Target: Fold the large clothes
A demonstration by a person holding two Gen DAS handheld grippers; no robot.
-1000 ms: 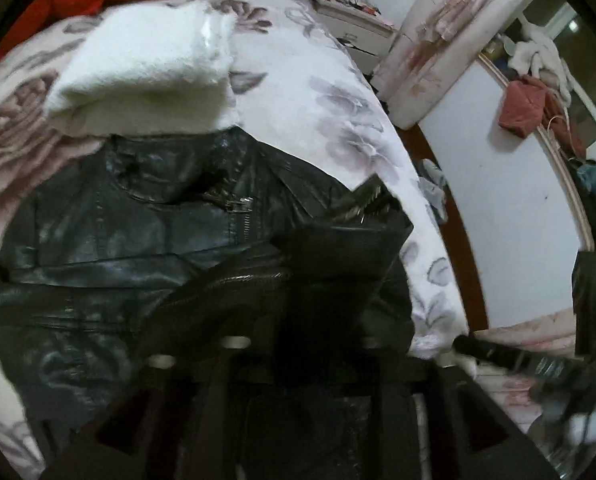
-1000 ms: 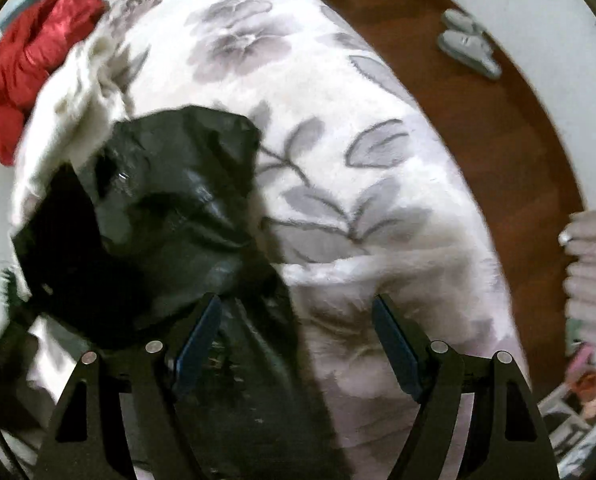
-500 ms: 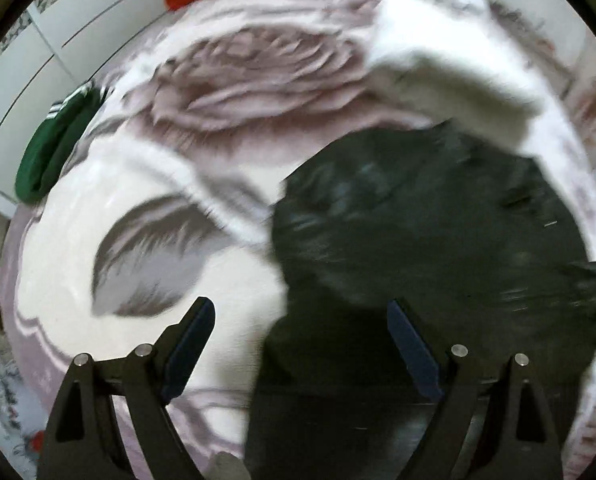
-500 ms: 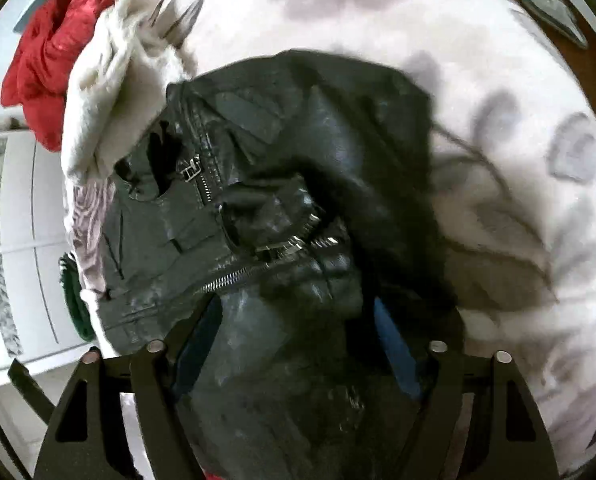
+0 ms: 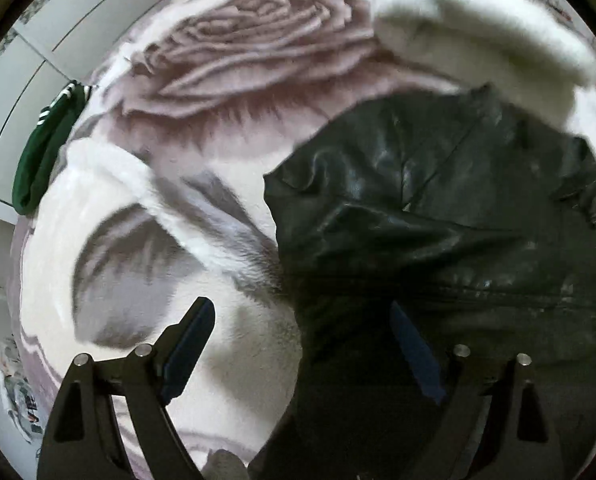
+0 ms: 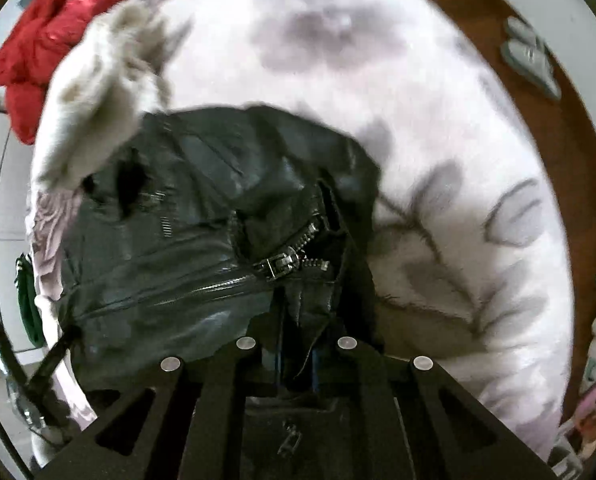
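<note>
A black leather jacket [image 5: 437, 216] lies on a bed covered by a floral blanket [image 5: 218, 92]. My left gripper [image 5: 301, 344] is open and empty, low over the jacket's left edge, one finger over the blanket and one over the leather. My right gripper [image 6: 296, 356] is shut on the jacket [image 6: 202, 240] near its silver zipper [image 6: 282, 264], pinching a fold of leather between its blue pads. The left gripper shows at the lower left of the right wrist view.
A folded white fleece [image 5: 477, 20] lies just past the jacket's collar. A red garment [image 6: 54, 36] is at the head of the bed. A green garment [image 5: 42, 148] hangs at the bed's left edge. Wooden floor with slippers [image 6: 529, 56] lies right of the bed.
My left gripper let go of the jacket, opened and swung to its left side. My right gripper moved onto the jacket by the zipper and shut on it.
</note>
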